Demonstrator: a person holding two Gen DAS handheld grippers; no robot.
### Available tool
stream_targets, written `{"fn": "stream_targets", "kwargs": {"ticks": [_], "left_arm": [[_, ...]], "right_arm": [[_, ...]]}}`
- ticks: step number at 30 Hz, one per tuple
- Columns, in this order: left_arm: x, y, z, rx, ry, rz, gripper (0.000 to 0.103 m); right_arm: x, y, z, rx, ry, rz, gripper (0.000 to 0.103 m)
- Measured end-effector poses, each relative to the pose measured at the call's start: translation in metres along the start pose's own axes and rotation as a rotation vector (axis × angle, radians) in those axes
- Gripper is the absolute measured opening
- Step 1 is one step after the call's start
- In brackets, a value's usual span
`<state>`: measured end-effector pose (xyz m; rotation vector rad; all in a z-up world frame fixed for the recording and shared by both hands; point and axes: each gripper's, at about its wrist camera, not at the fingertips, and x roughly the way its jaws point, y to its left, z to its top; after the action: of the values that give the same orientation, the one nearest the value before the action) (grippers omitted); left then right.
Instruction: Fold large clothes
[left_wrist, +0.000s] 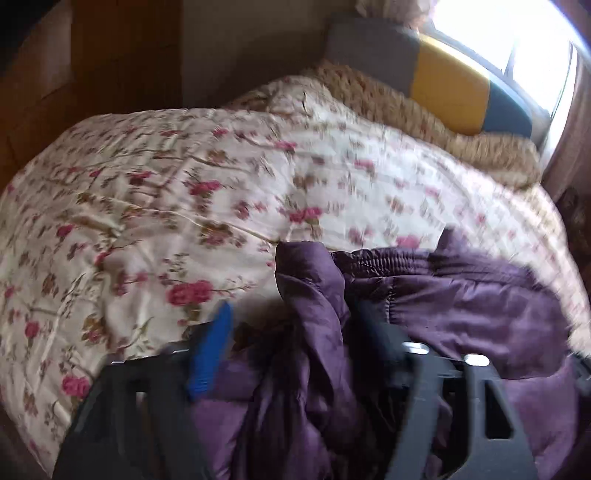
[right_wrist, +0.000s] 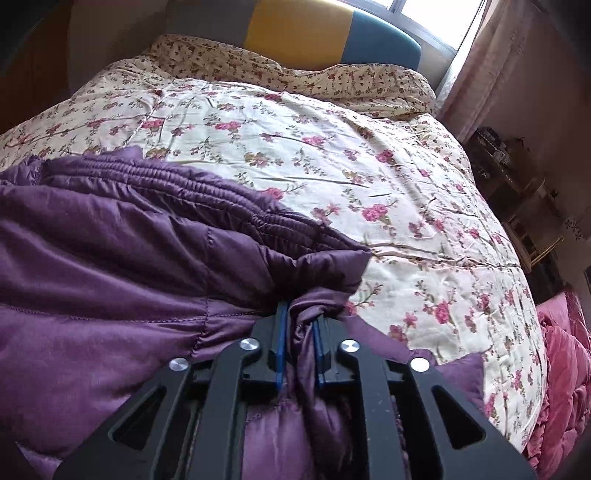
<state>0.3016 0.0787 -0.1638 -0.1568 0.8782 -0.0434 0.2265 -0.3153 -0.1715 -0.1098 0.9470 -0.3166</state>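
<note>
While right gripper (right_wrist: 298, 334) pinches purple jacket (right_wrist: 122, 236) at lower centre, left gripper (left_wrist: 295, 332) stands apart; fold laid, release next.

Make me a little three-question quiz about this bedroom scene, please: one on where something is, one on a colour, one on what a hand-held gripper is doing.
1. Where does the purple jacket lie?
A. on the flowered bedspread
B. on the floor
C. on a chair

2. What colour are the pads of the right hand-held gripper?
A. red
B. blue
C. white

3. How does the left hand-held gripper stand?
A. jaws wide apart
B. clamped shut
C. out of view

Answers: 1 A, the jacket rests on the bedspread; 2 B, blue strips line both fingers; 3 A, its fingers stand far apart with loose fabric between.
</note>
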Motion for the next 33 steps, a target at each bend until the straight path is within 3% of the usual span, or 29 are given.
{"fn": "stream_targets", "kwargs": {"ticks": [2,7,11,14,23,33], "left_arm": [[-0.017,0.001,-0.001,0.005,-0.039,0.012,0.073],[-0.058,-0.01,-0.01,0.019,-0.126,-0.037,0.073],[-0.071,-0.035,-0.028,0.08,-0.151,-0.08,0.073],[-0.065,-0.048,-0.041,0.112,-0.132,-0.09,0.073],[-0.031,-0.048,-0.066,0.129,-0.107,-0.078,0.074],[-0.02,-0.048,-0.068,0.114,-0.095,-0.085,0.074]], "right_arm": [[-0.01,-0.005,0.002,0.025,-0.018,0.005,0.041],[-0.056,0.002,0.005,0.067,-0.11,0.093,0.042],[-0.086,0.04,0.001,0.048,-0.153,0.224,0.046],[-0.094,0.072,-0.004,0.022,-0.172,0.273,0.046],[-0.065,0.124,-0.023,-0.064,-0.161,0.192,0.046],[-0.044,0.129,-0.03,-0.082,-0.155,0.167,0.046]]}}
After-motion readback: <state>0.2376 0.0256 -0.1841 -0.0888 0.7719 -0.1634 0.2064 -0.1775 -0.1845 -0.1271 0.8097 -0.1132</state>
